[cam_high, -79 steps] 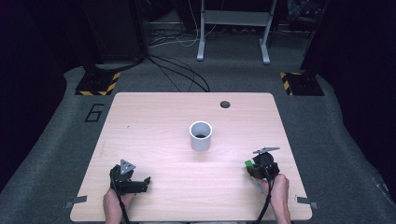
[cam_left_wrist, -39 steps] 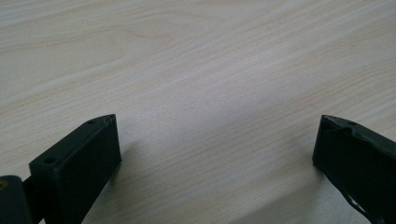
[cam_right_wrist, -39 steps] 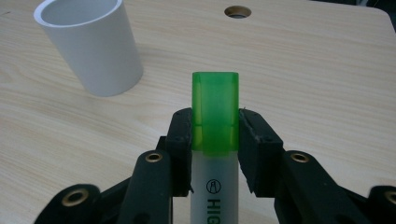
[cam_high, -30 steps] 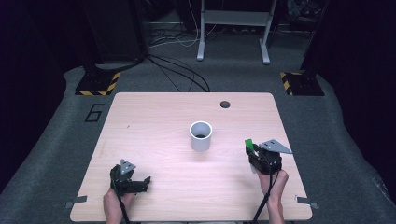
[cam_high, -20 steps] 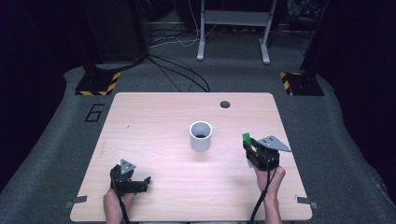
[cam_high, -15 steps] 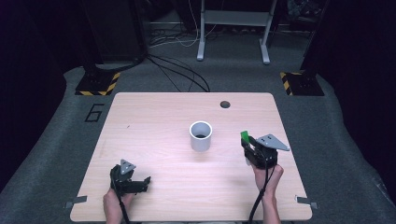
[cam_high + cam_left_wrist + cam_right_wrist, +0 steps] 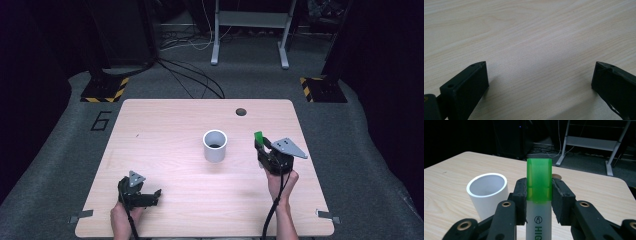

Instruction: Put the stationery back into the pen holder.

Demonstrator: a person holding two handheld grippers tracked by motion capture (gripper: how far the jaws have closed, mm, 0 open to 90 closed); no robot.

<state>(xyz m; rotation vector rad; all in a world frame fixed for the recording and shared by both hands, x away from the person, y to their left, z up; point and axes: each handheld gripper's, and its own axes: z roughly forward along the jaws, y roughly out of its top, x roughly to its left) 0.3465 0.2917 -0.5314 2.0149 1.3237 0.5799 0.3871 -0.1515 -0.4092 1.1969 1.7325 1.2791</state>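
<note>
A highlighter with a green cap [image 7: 539, 178] and a white barrel is clamped between the pads of my right gripper [image 7: 539, 195], cap end pointing forward. In the high view that gripper [image 7: 265, 150] hovers right of the white cup [image 7: 215, 145], the green cap [image 7: 258, 136] sticking up. The cup [image 7: 487, 193] stands upright and open-topped, just left of the held highlighter in the right gripper view. My left gripper [image 7: 150, 196] rests at the table's near left corner; its jaws stand wide apart over bare wood [image 7: 539, 75] with nothing between them.
The light wooden table [image 7: 165, 125] has a round cable hole [image 7: 241, 111] near its far edge. Beyond it lie grey carpet, cables and a metal stand [image 7: 250, 30]. Yellow-black striped bases [image 7: 105, 90] sit on the floor at both far corners.
My right gripper has lifted off the table with the highlighter and moved forward and left, closer to the cup. The left gripper has stayed put.
</note>
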